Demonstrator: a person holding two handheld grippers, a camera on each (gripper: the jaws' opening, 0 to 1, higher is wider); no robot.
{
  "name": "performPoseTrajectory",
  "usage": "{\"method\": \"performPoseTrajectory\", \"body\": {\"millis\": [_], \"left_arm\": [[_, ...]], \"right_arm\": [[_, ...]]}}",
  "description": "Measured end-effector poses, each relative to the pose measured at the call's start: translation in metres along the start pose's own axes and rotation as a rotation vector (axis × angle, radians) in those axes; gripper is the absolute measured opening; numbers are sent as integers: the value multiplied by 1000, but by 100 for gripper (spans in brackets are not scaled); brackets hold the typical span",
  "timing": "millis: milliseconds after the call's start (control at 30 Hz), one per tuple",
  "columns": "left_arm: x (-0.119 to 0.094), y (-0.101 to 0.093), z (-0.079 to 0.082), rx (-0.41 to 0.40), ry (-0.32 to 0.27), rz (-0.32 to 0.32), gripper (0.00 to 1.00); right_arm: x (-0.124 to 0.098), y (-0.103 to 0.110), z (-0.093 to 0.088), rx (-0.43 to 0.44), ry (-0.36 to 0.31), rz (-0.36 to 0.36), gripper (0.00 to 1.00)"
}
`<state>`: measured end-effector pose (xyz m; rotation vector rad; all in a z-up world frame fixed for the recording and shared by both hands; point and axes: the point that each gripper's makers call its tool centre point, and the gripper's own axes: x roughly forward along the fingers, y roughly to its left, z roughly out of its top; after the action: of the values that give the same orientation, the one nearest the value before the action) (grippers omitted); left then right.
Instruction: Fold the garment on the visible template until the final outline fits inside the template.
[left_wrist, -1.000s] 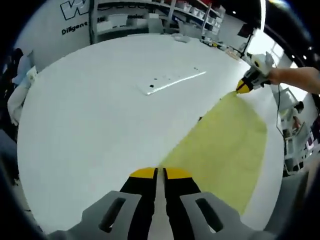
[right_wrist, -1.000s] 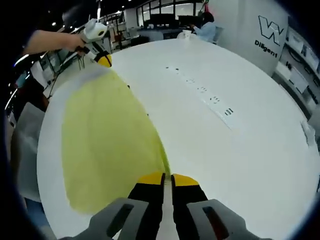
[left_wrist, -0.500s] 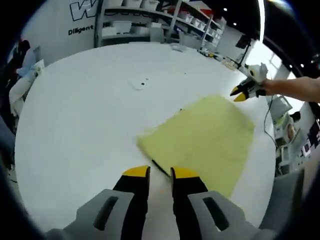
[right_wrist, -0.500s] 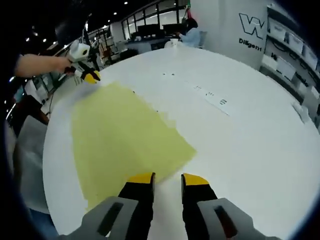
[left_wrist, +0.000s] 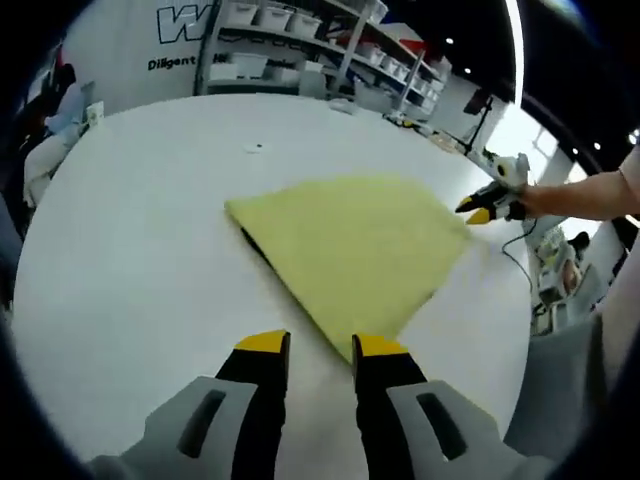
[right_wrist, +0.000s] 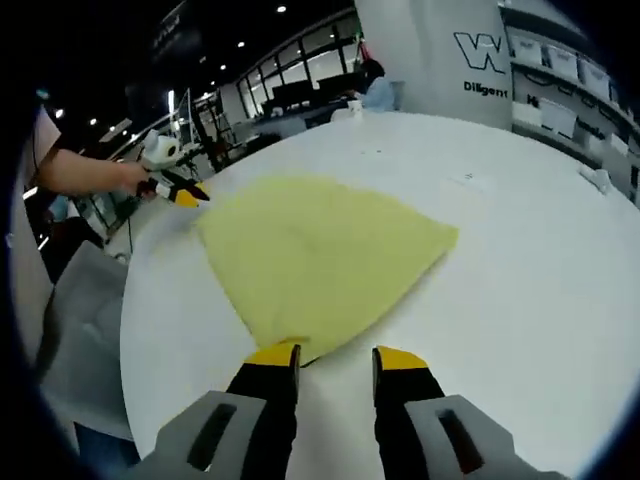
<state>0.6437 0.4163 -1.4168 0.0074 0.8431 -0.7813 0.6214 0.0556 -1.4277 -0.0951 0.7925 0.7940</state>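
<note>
A pale yellow garment (left_wrist: 350, 250) lies flat and folded on the round white table (left_wrist: 130, 250). A thin dark line (left_wrist: 253, 240) runs under its near-left edge. My left gripper (left_wrist: 320, 347) is open and holds nothing, its tips just short of the garment's near corner. In the left gripper view the right gripper (left_wrist: 488, 207), held by a hand, hovers by the cloth's far right corner. In the right gripper view the garment (right_wrist: 320, 255) spreads ahead of my open right gripper (right_wrist: 336, 357). There the left gripper (right_wrist: 176, 190) sits at the cloth's far left corner.
Shelving with boxes (left_wrist: 300, 45) stands behind the table. A small mark (left_wrist: 255, 147) and papers (right_wrist: 470, 181) lie on the far tabletop. The table's edge (right_wrist: 135, 330) drops off to grey furniture (right_wrist: 75, 340). A person (right_wrist: 376, 90) sits beyond the far side.
Both grippers were shut on the raised garment's edge. They have opened and let it go, and the garment now lies flat. Both grippers have drawn back from it.
</note>
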Motion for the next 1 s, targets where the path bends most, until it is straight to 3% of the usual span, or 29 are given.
{"method": "performPoseTrajectory", "body": {"millis": [233, 433, 667, 733, 933, 1000], "left_arm": [[8, -11, -12, -14, -8, 20, 24], [16, -14, -24, -19, 24, 28, 21], [20, -14, -27, -7, 29, 41, 4], [21, -15, -28, 1, 32, 42, 0], [21, -17, -27, 9, 20, 34, 0], [21, -16, -27, 12, 18, 35, 0]], "right_arm": [[2, 14, -10, 44, -34, -7, 27], [5, 18, -14, 67, -45, -13, 27], [11, 20, -10, 76, -62, -14, 24], [14, 23, -7, 73, -71, -5, 22], [18, 27, -10, 74, -63, 10, 11], [17, 26, -11, 63, -57, 12, 0]]}}
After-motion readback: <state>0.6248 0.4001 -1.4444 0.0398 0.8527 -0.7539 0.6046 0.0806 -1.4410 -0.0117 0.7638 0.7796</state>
